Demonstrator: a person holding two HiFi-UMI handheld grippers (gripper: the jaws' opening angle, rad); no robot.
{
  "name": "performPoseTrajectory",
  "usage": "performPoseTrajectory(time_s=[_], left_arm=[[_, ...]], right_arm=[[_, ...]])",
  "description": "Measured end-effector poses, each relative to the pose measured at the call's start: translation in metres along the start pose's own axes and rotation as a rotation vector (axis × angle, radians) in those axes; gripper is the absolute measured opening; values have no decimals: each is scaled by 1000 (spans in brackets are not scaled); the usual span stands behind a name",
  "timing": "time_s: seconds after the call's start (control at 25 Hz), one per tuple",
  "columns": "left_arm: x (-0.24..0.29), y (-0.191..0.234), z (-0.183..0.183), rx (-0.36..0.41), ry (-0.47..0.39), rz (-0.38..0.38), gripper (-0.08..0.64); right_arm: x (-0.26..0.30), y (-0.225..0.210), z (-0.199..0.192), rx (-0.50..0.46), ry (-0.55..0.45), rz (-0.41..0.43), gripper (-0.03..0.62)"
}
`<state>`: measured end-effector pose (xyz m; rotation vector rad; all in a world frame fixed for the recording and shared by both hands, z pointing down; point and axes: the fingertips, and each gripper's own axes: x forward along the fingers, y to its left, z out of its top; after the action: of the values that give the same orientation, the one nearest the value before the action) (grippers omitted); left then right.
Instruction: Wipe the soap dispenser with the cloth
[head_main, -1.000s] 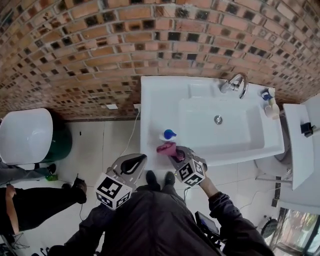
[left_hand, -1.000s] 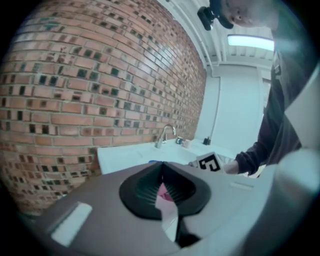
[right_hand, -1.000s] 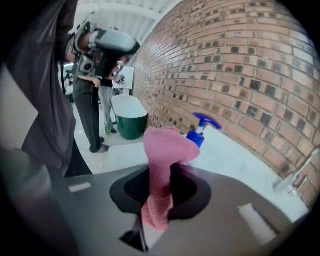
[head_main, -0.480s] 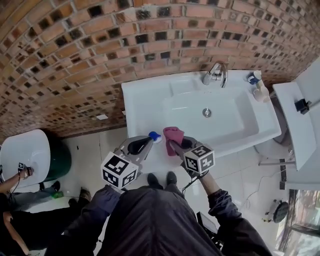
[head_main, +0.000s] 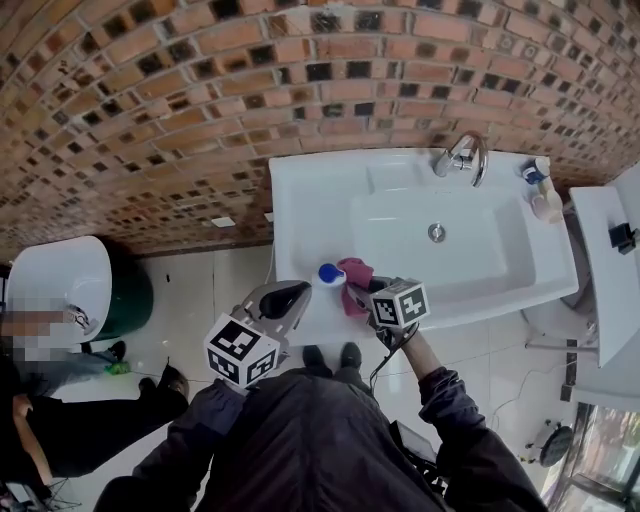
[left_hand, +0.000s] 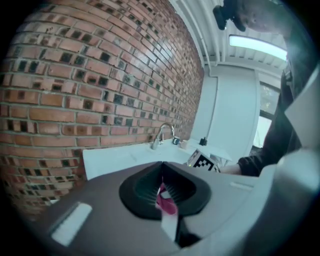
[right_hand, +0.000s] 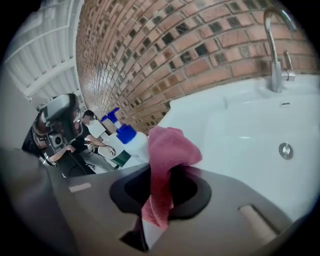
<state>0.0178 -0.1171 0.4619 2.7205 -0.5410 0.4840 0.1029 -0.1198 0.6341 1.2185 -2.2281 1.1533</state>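
The soap dispenser (head_main: 328, 273), a white bottle with a blue pump, stands on the sink's (head_main: 300, 200) front left corner. My right gripper (head_main: 360, 289) is shut on a pink cloth (head_main: 355, 270), whose bunched end sits just right of the dispenser, against it or nearly so. In the right gripper view the cloth (right_hand: 165, 150) hangs out of the shut jaws, with the dispenser (right_hand: 131, 140) close behind on the left. My left gripper (head_main: 299, 293) hovers at the sink's front edge, left of the dispenser, jaws shut. A sliver of pink shows in its jaw slit (left_hand: 165, 197).
A tap (head_main: 458, 156) and a second small bottle (head_main: 541, 196) stand at the sink's back right. A white cabinet (head_main: 598, 265) is on the right. A white round bin (head_main: 55, 285) and a person are on the floor at left.
The right gripper has rolled and carried the cloth from in front of the dispenser to its right side. The left gripper has come closer to the dispenser.
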Motion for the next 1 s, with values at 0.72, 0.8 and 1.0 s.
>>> performPoseTrajectory(time_s=[0.72,0.8,1.0], left_arm=[[34,15,-108,-460,200,31,37],[45,17,-118,-522,201,20,63],[65,23,-118,-537,174,-9,190]], right_arm=[[9,-12,43,-558,201,-24,72],[15,-9,40,-645,263,19,72],[18,2,21,-750,357,76,71]])
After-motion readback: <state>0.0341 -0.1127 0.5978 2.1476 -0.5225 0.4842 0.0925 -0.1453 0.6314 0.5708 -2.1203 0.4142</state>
